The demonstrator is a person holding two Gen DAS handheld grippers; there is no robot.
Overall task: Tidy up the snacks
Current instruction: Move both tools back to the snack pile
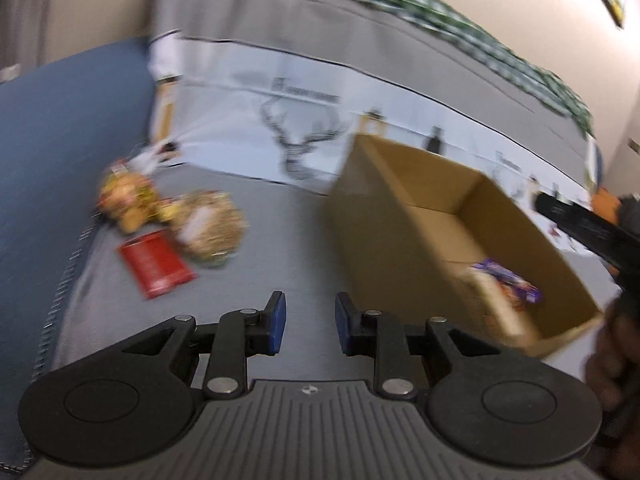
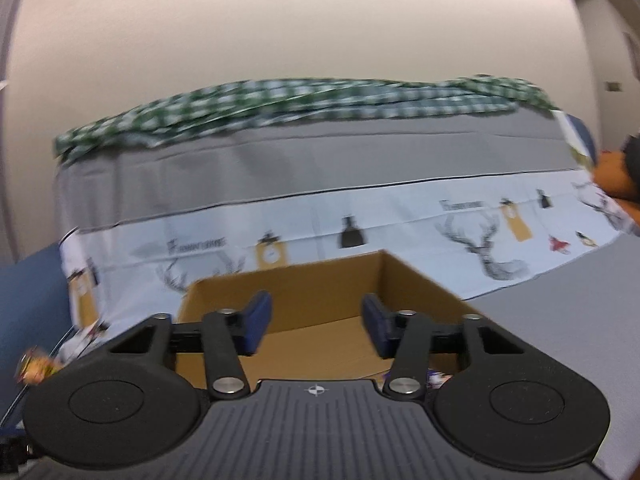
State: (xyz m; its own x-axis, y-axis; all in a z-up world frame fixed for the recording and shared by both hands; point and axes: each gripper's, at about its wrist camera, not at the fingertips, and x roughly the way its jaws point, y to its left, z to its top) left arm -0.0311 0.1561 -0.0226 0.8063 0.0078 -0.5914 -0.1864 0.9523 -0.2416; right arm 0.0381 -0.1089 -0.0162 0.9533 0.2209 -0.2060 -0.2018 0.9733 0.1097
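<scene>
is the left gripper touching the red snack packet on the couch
Apart. The left wrist view shows the left gripper open and empty, with bare grey cover between its fingertips and the red snack packet, which lies further ahead to the left.

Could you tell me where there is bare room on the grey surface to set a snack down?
Bare grey cover lies between the red packet and the cardboard box, ahead of the left tongs. It is crowded at the left, where two yellowish snack bags bunch against the blue cushion. The box floor also looks mostly bare.
</scene>
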